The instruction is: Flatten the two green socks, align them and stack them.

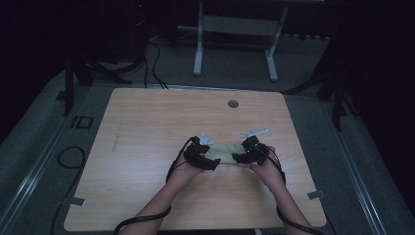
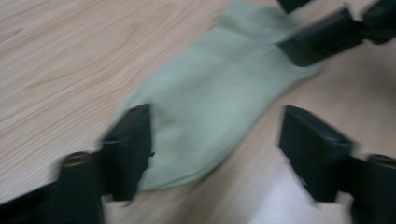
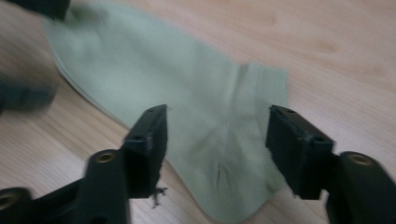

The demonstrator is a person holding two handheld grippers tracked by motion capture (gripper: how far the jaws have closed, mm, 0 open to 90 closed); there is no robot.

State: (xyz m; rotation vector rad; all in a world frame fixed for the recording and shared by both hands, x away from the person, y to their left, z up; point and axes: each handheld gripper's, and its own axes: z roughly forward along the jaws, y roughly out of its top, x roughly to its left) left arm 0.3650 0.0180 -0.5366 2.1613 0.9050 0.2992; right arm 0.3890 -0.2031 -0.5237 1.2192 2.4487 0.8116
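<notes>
A pale green sock (image 1: 226, 153) lies flat on the wooden table (image 1: 147, 127), between my two grippers. My left gripper (image 1: 211, 162) stands open over the sock's (image 2: 210, 107) toe end, one jaw on the cloth's edge and the other over bare wood. My right gripper (image 1: 239, 157) is open too, its jaws straddling the cuff end of the sock (image 3: 196, 121). In the left gripper view the right gripper's jaw (image 2: 322, 39) shows at the top right, on the far end of the sock. Nothing is pinched.
A round grommet hole (image 1: 233, 104) sits near the table's far edge. Beyond the table stand white desk legs (image 1: 198, 44) and cables on the dark floor. Cables trail from both grippers off the near edge.
</notes>
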